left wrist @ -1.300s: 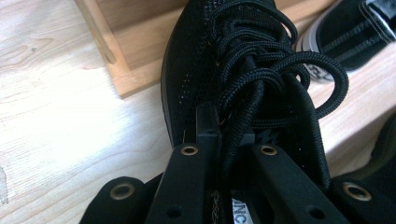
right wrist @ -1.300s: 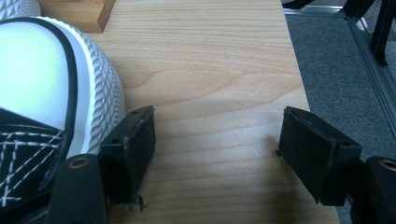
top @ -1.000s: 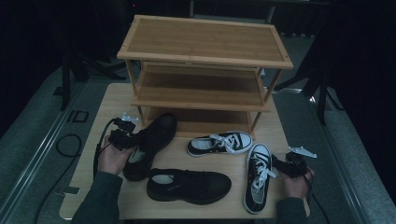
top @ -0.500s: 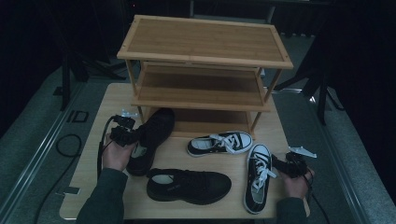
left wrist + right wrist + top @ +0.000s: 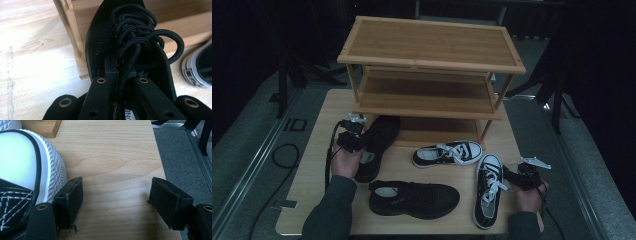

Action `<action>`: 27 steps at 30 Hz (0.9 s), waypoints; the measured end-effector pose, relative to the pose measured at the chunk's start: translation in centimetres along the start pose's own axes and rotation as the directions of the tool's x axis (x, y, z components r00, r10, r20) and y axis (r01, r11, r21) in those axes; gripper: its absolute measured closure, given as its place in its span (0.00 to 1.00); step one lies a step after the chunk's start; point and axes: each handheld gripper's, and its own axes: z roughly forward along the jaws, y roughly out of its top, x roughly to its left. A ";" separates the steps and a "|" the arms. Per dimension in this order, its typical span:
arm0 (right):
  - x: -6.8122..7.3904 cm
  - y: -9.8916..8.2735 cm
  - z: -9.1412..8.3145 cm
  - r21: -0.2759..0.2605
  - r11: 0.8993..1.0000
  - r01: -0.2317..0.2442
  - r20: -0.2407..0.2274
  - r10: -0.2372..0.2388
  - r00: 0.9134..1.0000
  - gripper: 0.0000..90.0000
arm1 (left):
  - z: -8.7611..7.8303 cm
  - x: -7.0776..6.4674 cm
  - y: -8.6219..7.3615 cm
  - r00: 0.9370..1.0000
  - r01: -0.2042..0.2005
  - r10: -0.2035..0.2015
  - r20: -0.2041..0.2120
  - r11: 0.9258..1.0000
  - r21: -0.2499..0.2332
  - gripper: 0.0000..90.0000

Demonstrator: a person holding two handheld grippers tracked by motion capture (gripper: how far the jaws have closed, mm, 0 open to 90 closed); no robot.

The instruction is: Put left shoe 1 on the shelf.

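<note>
In the high view my left gripper (image 5: 361, 144) is shut on a black lace-up shoe (image 5: 379, 142), whose toe reaches under the lowest shelf of the wooden rack (image 5: 427, 102). Seen from the left gripper view, the left gripper (image 5: 122, 73) pinches the black shoe (image 5: 105, 37) at its tongue and laces, beside a rack leg (image 5: 72, 37). The matching black shoe (image 5: 414, 199) lies near the table's front edge. My right gripper (image 5: 518, 174) rests open right of a black-and-white sneaker (image 5: 487, 190). In the right gripper view, the right gripper (image 5: 120, 195) has bare table between its pads, with the sneaker toe (image 5: 22, 162) against the left jaw.
A second black-and-white sneaker (image 5: 447, 153) lies on its side in front of the rack. The three-tier rack stands at the back of the wooden table (image 5: 312, 170). The table's right edge (image 5: 162, 170) runs close to my right gripper, with grey floor beyond.
My left gripper has carried the black shoe a little away from the person, toward the rack, so its toe now sits under the lowest shelf. The right gripper has stayed put.
</note>
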 end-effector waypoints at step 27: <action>0.0 0.0 0.0 -0.001 1.000 0.000 0.001 0.000 1.000 0.30 | 3.6 -0.5 0.9 0.984 0.151 -0.157 -0.084 0.986 -0.074 0.89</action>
